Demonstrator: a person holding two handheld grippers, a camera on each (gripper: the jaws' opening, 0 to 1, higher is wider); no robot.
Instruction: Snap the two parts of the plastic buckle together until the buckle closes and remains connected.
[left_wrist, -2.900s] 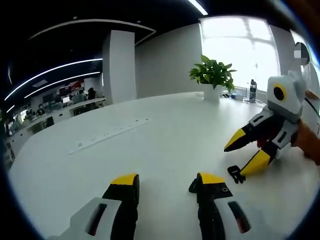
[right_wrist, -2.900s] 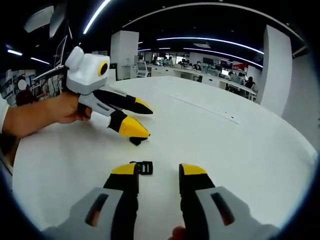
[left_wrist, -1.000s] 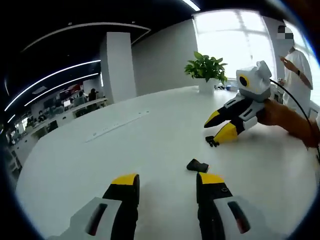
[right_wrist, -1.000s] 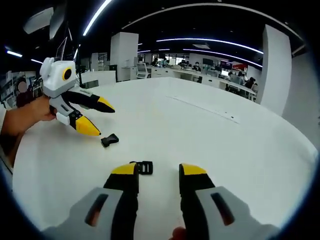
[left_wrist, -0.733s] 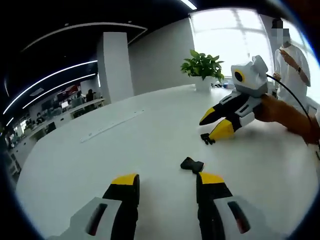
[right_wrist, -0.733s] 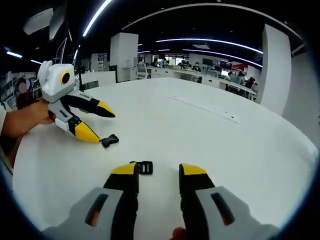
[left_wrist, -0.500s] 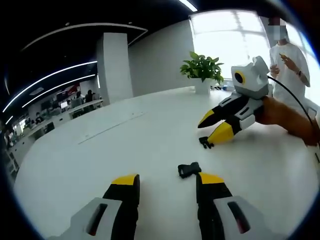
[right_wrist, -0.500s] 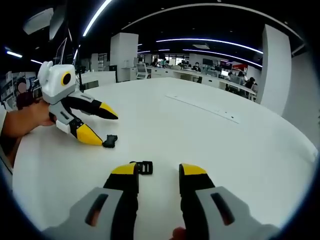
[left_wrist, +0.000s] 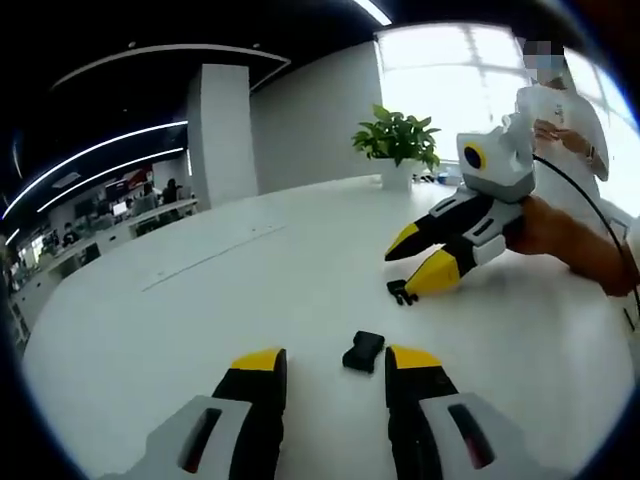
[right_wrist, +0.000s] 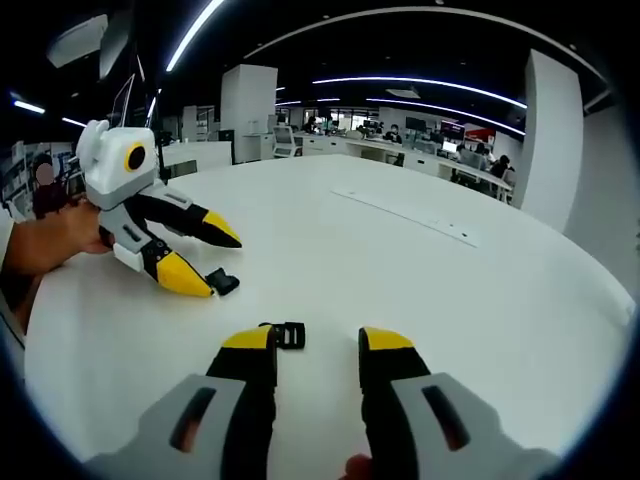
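White tabletop (left_wrist: 200, 320), broad, rounded and glossy, spreads through both views, with a long flat strip (right_wrist: 405, 212) set into it toward the far side. Around it is an open-plan office: a dark ceiling with curved light lines, a white square column (left_wrist: 218, 135), rows of desks with people at a distance, and a bright window behind a potted plant (left_wrist: 395, 140) standing at the tabletop's far edge. A person in white (left_wrist: 560, 110) stands by the window.

In the left gripper view the left tongs (left_wrist: 325, 362) stand open, nothing between the yellow-tipped jaws; one black buckle half (left_wrist: 363, 350) lies on the tabletop just beyond the right-hand jaw tip. Farther off, the right tongs (left_wrist: 410, 262) (held by a hand (left_wrist: 560, 232)) are open, the lower tip just beside the other buckle half (left_wrist: 399, 292).

In the right gripper view the same two halves appear: the looped half (right_wrist: 288, 335) lies just beside the near left-hand jaw tip, and the other sits by the left tongs' lower tip across the tabletop. The halves lie apart, unjoined.
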